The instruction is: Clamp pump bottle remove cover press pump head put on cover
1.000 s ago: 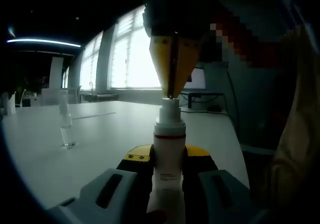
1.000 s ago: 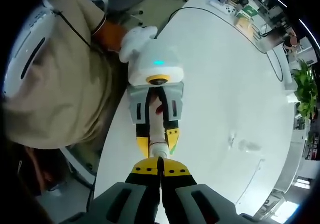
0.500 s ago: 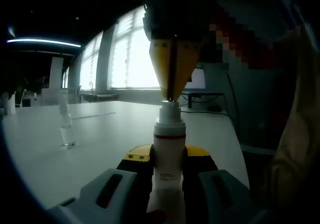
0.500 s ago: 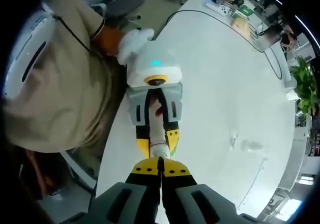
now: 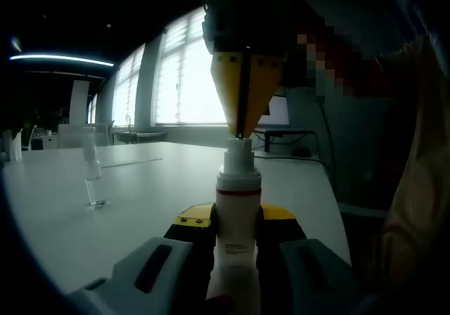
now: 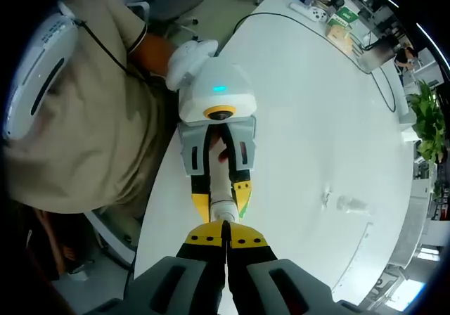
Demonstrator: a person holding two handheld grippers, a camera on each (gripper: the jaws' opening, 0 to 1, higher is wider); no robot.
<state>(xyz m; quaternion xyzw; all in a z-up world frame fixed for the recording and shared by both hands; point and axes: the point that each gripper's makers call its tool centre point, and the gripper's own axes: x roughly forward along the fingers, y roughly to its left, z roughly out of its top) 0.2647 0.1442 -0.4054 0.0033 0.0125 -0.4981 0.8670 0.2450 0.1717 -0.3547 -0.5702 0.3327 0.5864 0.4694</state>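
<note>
The left hand-held gripper [image 5: 235, 259] has its jaws closed around the body of the white pump bottle [image 5: 237, 238], which stands upright at the near edge of the white desk [image 5: 140, 188], so the clamping step looks done. In the right gripper view the same left hand-held gripper [image 6: 220, 188] comes in from above, with the pump bottle [image 6: 223, 199] between its yellow-tipped jaws.

The clear cover [image 5: 91, 178] stands alone on the desk, well apart from the bottle, to the left and farther away. In the right gripper view the cover [image 6: 349, 204] shows as a faint clear shape on the desk [image 6: 316, 104]. So the cover is already off.

The right hand-held gripper [image 6: 226, 239] has its jaws pressed together with nothing between them. In the left gripper view its yellow tips [image 5: 240, 129] point straight down and meet the pump head [image 5: 238, 153] on top of the bottle. I judge that the pressing step is now in hand; whether the head is pushed down, I cannot tell. What is left is to finish the press, then to pick up the cover and put it back on the bottle.
</note>
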